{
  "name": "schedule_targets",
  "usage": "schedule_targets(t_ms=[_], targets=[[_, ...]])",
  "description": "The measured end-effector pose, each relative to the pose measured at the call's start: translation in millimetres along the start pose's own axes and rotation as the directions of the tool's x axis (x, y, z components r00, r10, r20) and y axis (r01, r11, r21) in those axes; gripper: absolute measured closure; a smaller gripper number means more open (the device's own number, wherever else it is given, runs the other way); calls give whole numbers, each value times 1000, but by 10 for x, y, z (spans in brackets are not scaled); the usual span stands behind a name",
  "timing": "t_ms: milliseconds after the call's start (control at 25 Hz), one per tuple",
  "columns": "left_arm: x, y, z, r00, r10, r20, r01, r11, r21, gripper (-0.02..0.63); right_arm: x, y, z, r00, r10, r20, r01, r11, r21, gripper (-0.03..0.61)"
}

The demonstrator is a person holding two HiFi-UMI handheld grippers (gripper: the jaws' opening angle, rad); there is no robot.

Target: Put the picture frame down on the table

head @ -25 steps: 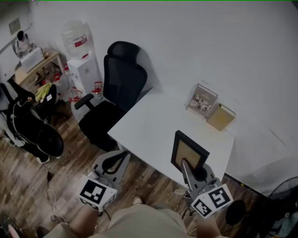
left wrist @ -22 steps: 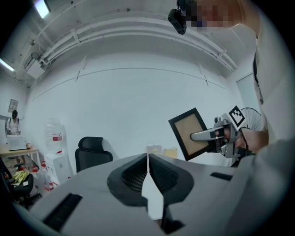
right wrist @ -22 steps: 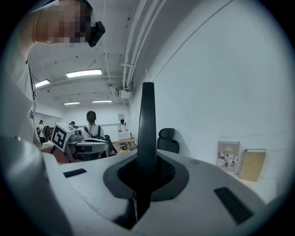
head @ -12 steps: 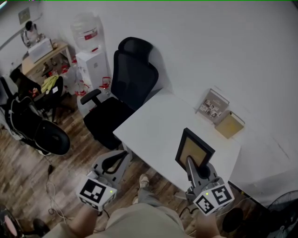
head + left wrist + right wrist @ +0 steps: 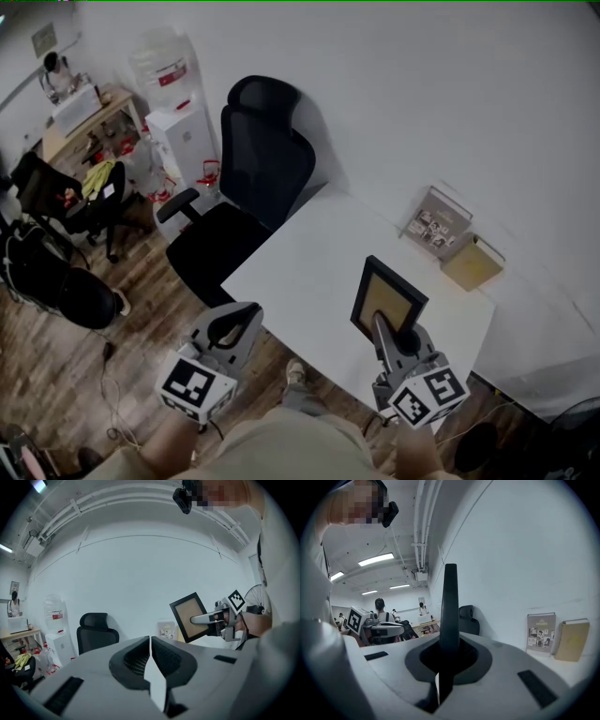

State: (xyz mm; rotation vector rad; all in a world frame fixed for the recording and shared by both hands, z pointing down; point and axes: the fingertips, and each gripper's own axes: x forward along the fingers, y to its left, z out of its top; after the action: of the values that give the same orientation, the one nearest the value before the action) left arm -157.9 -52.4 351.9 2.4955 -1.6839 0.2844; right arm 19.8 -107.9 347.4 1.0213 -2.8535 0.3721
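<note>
A black picture frame [image 5: 387, 300] with a tan panel stands upright in my right gripper [image 5: 378, 321], which is shut on its lower edge. It hangs above the near right part of the white table [image 5: 300, 262]. In the right gripper view the frame [image 5: 450, 606] shows edge-on as a dark bar rising between the jaws of that gripper [image 5: 449, 644]. My left gripper [image 5: 239, 319] is at the table's near left corner, shut and holding nothing. In the left gripper view its jaws [image 5: 150, 640] meet, and the frame [image 5: 187, 617] shows at the right.
A standing photo card [image 5: 439, 223] and a tan book [image 5: 473, 263] lean against the wall at the table's far right. A black office chair [image 5: 253, 187] stands left of the table, with a water dispenser [image 5: 178, 122] behind it. More chairs and a cluttered desk fill the far left.
Both grippers have moved forward toward the table and slightly lower. The frame stays held upright in the right gripper. The left gripper now reaches the table's near corner.
</note>
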Motion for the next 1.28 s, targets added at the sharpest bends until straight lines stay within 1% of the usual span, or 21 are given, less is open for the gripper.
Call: schedule_targets(t_ms=[120, 280, 440, 600, 680, 760, 880, 920, 1000, 1160, 1240, 1280], targets=[[309, 105, 79, 1000, -7, 3, 7, 1000, 14, 583, 200, -257, -5, 1000, -8, -7, 8, 1000, 29, 548], [683, 281, 155, 1000, 3, 12, -3, 1000, 6, 583, 432, -601, -37, 1000, -20, -15, 21, 995, 97, 548], [1066, 398, 155, 1000, -20, -22, 20, 1000, 24, 583, 658, -889, -90, 1000, -18, -18, 21, 987, 157, 548], [1425, 460, 98, 996, -58, -71, 61, 997, 38, 583, 846, -1086, -102, 1000, 0, 24, -5, 977, 215, 548], [1565, 489, 48, 992, -75, -98, 78, 996, 31, 583, 929, -1158, -125, 1000, 6, 25, -12, 973, 231, 548], [1667, 520, 9, 991, -81, -109, 84, 996, 22, 583, 976, -1235, -156, 1000, 3, 17, -7, 971, 240, 548], [1817, 566, -5, 991, -79, -108, 84, 996, 36, 583, 1031, -1362, -213, 1000, -5, 2, 5, 961, 276, 548], [1865, 568, 8, 991, -82, -107, 87, 995, 39, 583, 1050, -1402, -237, 1000, -6, -4, 7, 953, 302, 548], [1949, 559, 39, 990, -93, -104, 98, 994, 47, 583, 1081, -1473, -289, 1000, -1, -4, 3, 928, 373, 548], [2113, 564, 94, 989, -113, -99, 119, 991, 64, 583, 1160, -1616, -368, 1000, -2, 13, -5, 860, 510, 548], [2184, 572, 85, 987, -125, -100, 132, 989, 63, 583, 1211, -1648, -394, 1000, 2, 26, -16, 835, 550, 548], [2215, 570, 68, 985, -135, -104, 141, 988, 61, 583, 1234, -1653, -409, 1000, 5, 31, -21, 829, 558, 548]])
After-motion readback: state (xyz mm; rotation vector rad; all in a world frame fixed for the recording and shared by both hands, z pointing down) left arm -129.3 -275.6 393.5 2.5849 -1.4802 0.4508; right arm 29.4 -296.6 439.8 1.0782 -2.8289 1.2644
